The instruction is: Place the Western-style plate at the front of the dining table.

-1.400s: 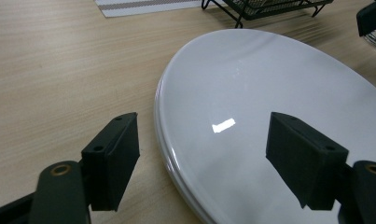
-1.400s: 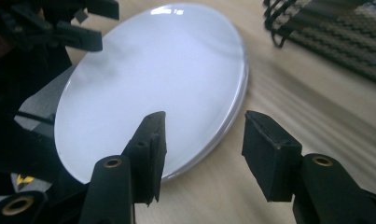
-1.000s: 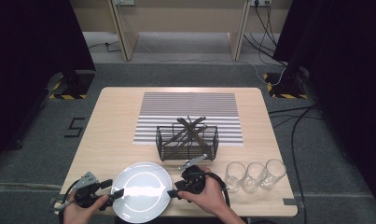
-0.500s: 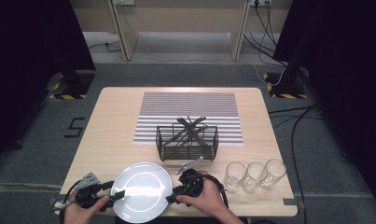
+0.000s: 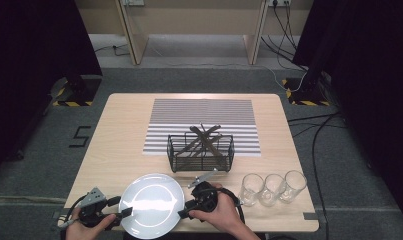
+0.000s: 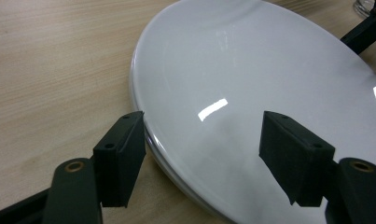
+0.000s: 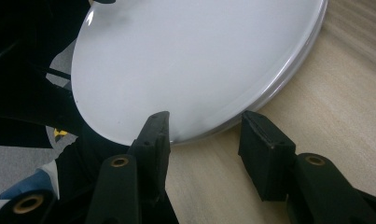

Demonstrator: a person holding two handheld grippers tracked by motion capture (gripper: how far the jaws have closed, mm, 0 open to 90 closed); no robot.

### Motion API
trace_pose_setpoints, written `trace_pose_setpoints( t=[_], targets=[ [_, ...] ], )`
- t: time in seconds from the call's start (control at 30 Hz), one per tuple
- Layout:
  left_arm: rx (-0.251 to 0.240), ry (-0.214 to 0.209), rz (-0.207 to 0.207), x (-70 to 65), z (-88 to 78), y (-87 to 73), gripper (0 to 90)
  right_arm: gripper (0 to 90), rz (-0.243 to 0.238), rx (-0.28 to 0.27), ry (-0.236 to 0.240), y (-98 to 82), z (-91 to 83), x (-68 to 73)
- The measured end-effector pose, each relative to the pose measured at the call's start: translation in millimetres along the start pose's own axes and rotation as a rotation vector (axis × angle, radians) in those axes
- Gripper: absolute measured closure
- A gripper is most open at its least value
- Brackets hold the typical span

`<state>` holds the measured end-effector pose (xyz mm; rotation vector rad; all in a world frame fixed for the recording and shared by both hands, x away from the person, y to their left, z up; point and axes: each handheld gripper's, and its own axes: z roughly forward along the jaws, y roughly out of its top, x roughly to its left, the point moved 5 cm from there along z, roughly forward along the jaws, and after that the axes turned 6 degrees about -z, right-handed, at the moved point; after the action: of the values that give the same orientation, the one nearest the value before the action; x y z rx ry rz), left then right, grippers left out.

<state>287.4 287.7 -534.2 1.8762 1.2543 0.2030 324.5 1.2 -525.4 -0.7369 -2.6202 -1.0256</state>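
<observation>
Grasping stage, on both sides at once, of a white plate point(image 5: 151, 202) lying flat at the near edge of the bench point(image 5: 119, 140), with its near rim jutting slightly past that edge. Well apart from it: a wire basket point(image 5: 201, 152) of dark utensils farther back on a striped mat point(image 5: 201, 112), and three glasses point(image 5: 271, 187) in a row off to the right.

Left tongs point(image 5: 121, 206) brought in at the plate's left rim: spread, just been narrowing, one jaw down beside the rim's edge and the other poised above the glazed face. Rim between them, but no squeeze visible yet.

Right tongs point(image 5: 187, 209) set at the right rim: also spread and just been closing, with the rim sitting in the gap, one jaw over the plate and one over bare wood. Not yet pinching either.

Judged as the step just before the lift: positioned, closing, nothing gripped.

Next move, by this reading: finish closing both pairs onto the rim, with the lower jaw slid properly under the lip. Squeeze evenly on both sides. Then raise level and together. Likely to slip on the smooth glaze if pinched too shallowly or lifted unevenly.
</observation>
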Motion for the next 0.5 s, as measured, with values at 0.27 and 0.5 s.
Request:
trace_pose_setpoints(
  t=[0.27,0.5],
  targets=[
    [0.007,0.009,0.003,0.6,1.0,0.6,32.7,54.0,0.018,-0.022,0.022,1.3,-0.3,-0.7],
    [0.008,0.003,0.001,1.8,1.9,1.5,32.9,54.3,0.036,-0.042,0.041,5.0,-3.8,-1.2]
  ],
)
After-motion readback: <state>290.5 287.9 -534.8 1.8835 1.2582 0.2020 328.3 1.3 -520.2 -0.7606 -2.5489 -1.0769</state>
